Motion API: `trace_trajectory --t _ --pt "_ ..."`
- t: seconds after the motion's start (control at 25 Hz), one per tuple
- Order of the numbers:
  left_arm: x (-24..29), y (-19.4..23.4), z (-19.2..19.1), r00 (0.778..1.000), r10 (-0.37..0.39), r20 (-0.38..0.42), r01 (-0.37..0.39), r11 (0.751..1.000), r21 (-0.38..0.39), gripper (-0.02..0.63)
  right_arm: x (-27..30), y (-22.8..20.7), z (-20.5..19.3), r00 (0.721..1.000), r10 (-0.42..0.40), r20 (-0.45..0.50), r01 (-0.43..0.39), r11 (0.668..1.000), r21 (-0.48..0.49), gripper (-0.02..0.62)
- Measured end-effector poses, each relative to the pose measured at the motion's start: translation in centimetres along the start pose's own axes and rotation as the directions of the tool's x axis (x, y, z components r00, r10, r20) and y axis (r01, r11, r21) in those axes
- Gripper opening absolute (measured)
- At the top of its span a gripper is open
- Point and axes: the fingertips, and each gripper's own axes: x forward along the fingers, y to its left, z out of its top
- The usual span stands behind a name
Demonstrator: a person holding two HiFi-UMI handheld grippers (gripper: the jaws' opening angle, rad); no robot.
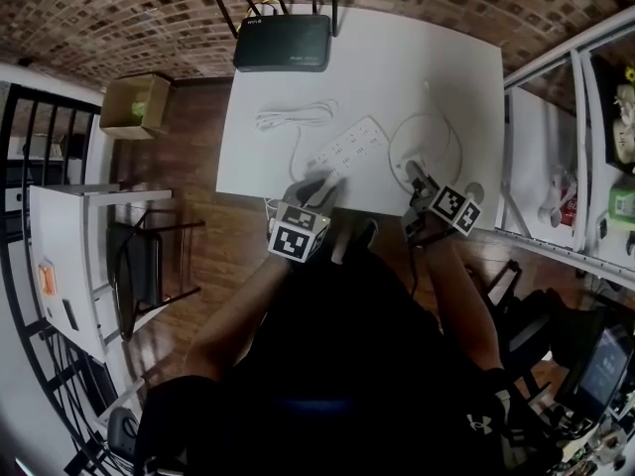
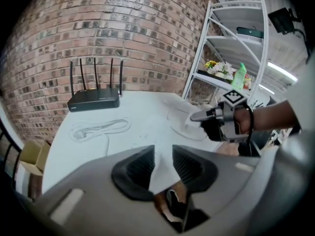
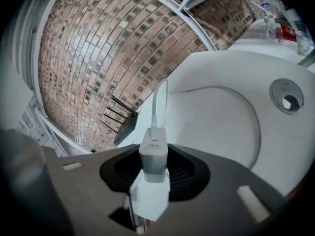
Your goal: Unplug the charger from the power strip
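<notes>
The white surface [image 1: 466, 77] carries a router [image 1: 283, 43] at its far edge, out of the way, and a power strip [image 1: 349, 147] lying slantwise. The left claw [image 2: 162, 154], spread and empty, hangs at the strip's near end. To the strip's right, the right claw [image 3: 156, 173] pinches the charger [image 3: 153, 154] clear of it, long axis along the jaws, cable [image 3: 158, 100] leading forward.

- Black router [image 1: 283, 43] is sitting at the far edge of the white table [image 1: 456, 77], antennas sticking up.
- Cardboard box [image 1: 136, 104] is resting on the wood floor [image 1: 198, 147], left of the table.
- Green bottle [image 2: 239, 75] and flowers [image 2: 216, 67] are standing on the white shelf [image 2: 235, 45].
</notes>
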Motion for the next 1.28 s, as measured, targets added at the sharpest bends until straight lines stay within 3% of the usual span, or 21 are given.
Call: trace_trajectory --t 0.4,0.72,1.0,1.28 --pt "0.2 -0.3 -0.9 1.0 0.006 -0.011 -0.005 1.0 0.024 0.112 0.2 -4.4 -1.0 0.997 -0.08 -0.011 0.081 0.985 0.154 0.141" --pt "0.4 -0.3 -0.8 1.0 0.002 -0.016 -0.002 1.0 0.024 0.112 0.5 -5.2 -1.0 0.995 -0.095 -0.029 0.099 0.97 0.222 0.143" --pt "0.5 -0.5 -0.9 1.0 -0.009 -0.015 0.009 1.0 0.027 0.112 0.2 -5.7 -1.2 0.989 -0.14 -0.053 0.148 0.966 0.211 0.147" --pt "0.4 -0.5 -0.8 1.0 -0.014 -0.009 0.014 0.999 0.031 0.112 -0.6 -6.1 -1.0 0.982 -0.182 -0.045 0.188 0.961 0.201 0.232"
